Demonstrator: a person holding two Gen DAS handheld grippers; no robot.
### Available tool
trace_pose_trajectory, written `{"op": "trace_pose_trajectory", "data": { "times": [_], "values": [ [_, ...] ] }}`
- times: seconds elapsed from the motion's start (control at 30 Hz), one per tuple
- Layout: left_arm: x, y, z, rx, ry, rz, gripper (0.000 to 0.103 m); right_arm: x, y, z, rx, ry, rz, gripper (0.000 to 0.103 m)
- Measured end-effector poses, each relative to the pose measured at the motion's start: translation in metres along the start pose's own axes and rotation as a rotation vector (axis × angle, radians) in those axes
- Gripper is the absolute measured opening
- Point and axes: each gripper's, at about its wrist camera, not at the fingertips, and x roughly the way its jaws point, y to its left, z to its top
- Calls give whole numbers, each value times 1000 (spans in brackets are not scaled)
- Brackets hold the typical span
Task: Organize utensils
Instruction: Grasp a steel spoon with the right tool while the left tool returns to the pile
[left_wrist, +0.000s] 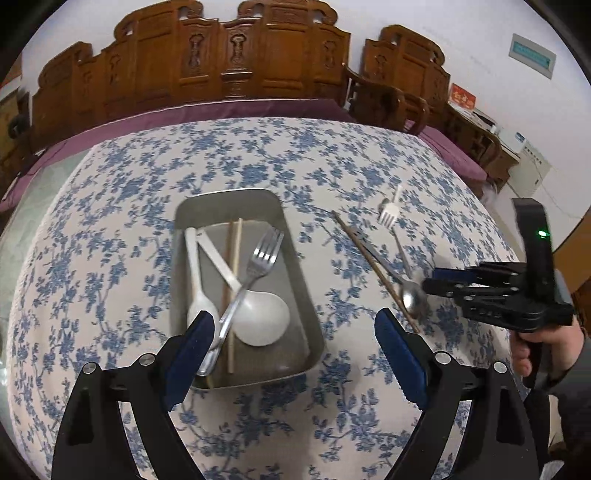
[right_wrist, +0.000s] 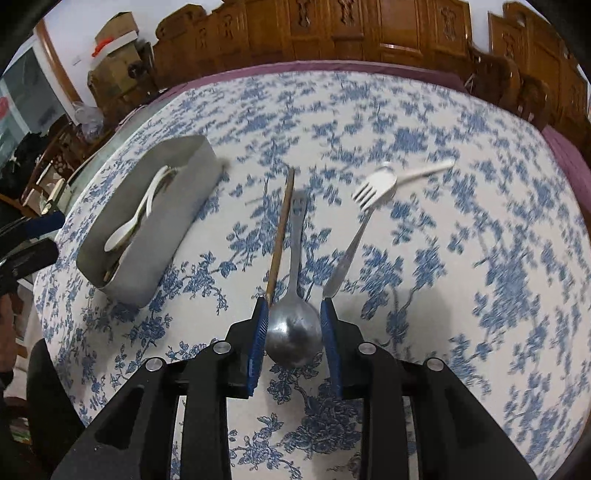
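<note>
Right claw (right_wrist: 293, 325) sits nearest the lens, pads either side of the metal spoon (right_wrist: 293, 332) bowl w/ slim gaps showing both sides — narrowed around it, not clamped yet as far as I can tell. Spoon lies flat on the desk (right_wrist: 406, 258), right of the tray (right_wrist: 173, 236), bowl at the near end, handle running straight away toward the far edge; long axis is near-to-far, roughly in line w/ the claw.

Risks, my read:
- bowl is rounded & slick, so pads closing on its curve could squirt it out or tip it up.
- wooden chopstick (right_wrist: 281, 229) lies just left of the spoon, its near tip at the left pad — could get pinched along w/ it or dragged.
- metal knife (right_wrist: 345, 258) lies just right, near end by the right pad, so it could get nudged the same way.
- white plastic fork (right_wrist: 376, 186) lies farther off at the knife's far end, prob safe.

Left claw (left_wrist: 295, 339) hangs wide apart over the tray's near end, nothing between the pads. Tray (left_wrist: 295, 258) holds two white spoons, a metal fork, a chopstick, all crossed; lowering in blind could snag that pile.
</note>
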Motion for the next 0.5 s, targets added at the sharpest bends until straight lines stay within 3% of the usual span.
{"op": "trace_pose_trajectory", "data": {
  "times": [0.27,0.5],
  "values": [
    [4,-17,-6,20,19,-11,85,25,6,21,29,30,29,32],
    [9,-26,-11,27,33,-22,85,47,14,36,-41,141,-53,31]
  ]
}}
